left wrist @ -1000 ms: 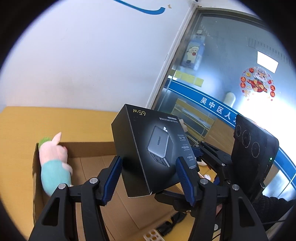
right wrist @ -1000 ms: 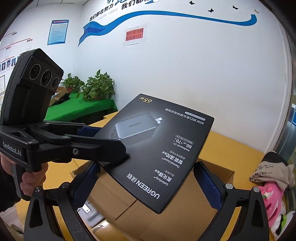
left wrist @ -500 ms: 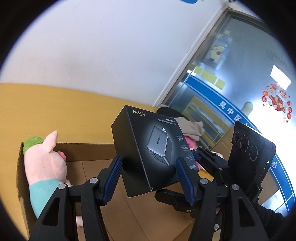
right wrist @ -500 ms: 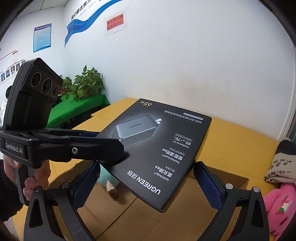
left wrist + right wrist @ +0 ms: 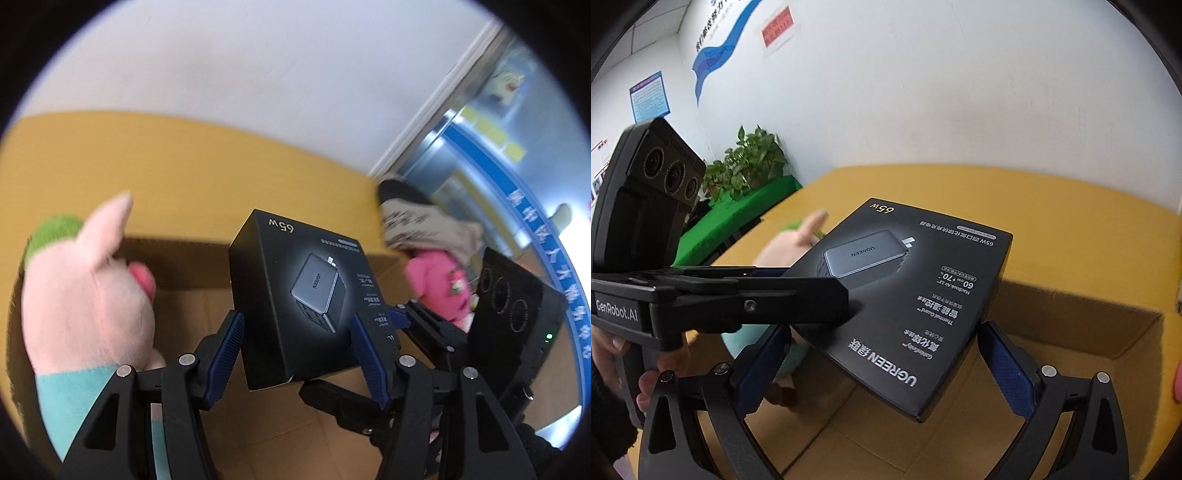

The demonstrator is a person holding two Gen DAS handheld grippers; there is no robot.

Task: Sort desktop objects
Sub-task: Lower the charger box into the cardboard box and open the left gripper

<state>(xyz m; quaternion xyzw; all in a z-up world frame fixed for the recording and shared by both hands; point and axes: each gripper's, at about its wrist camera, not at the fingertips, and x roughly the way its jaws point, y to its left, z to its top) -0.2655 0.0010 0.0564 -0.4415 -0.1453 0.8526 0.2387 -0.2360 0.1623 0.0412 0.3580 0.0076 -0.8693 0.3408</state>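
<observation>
A black charger box (image 5: 295, 295) marked 65W hangs over an open cardboard carton (image 5: 184, 266). My left gripper (image 5: 295, 319) is shut on it, blue pads pressed against its two sides. In the right wrist view the same charger box (image 5: 905, 295) lies flat between the pads of my right gripper (image 5: 884, 328), which touch its edges. The left gripper (image 5: 812, 295) reaches in from the left over the box's corner. A pink pig plush (image 5: 85, 302) in a teal shirt stands in the carton's left end.
The carton (image 5: 1071, 314) rests on a yellow table (image 5: 1071, 229) against a white wall. A pink plush (image 5: 436, 284) and a beige cloth (image 5: 424, 229) lie just right of the carton. Potted plants (image 5: 750, 162) stand on a green table at the far left.
Both grippers have come down and forward together with the charger box, closer to the carton. The pig plush now looms larger at the left, and the pink plush has come into view.
</observation>
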